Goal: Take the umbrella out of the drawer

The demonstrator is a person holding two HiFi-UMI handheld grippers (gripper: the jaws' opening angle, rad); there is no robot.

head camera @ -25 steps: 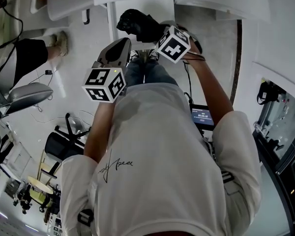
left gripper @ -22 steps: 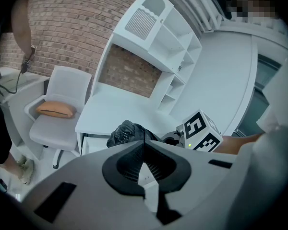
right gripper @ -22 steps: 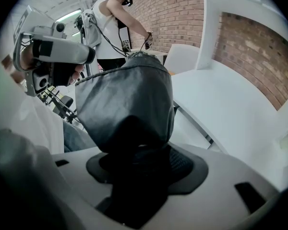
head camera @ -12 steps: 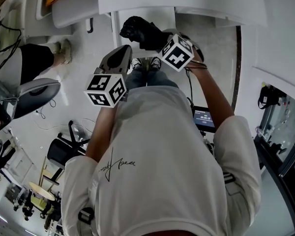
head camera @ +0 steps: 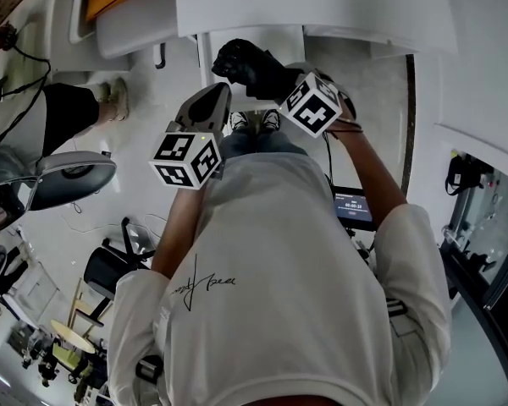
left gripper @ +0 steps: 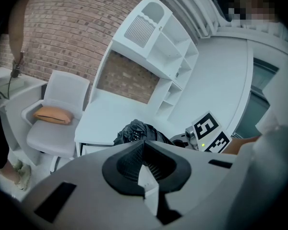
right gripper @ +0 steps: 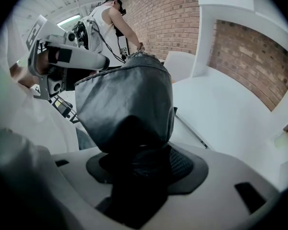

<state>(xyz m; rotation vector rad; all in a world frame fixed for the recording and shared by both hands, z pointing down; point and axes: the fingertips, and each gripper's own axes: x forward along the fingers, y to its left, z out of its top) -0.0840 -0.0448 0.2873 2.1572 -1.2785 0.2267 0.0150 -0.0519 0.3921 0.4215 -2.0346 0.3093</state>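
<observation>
R gripper (right gripper: 137, 159): jaws clamped on folded black umbrella (right gripper: 127, 97), held up in the air. L gripper (left gripper: 144, 145): jaws together, nothing btwn them; sits near the umbrella, apart from it. Beyond: white desk (left gripper: 110, 119), umbrella in front of its edge. L of desk: white chair (left gripper: 65, 87) w/ orange cushion (left gripper: 53, 114). Brick wall (left gripper: 67, 37) at back.

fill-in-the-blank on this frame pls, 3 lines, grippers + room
1. The black umbrella is clamped in the ___ gripper.
2. The left gripper has its jaws ___, with nothing between them.
3. The cushion on the white chair is ___.
Missing words: right; shut; orange
</observation>
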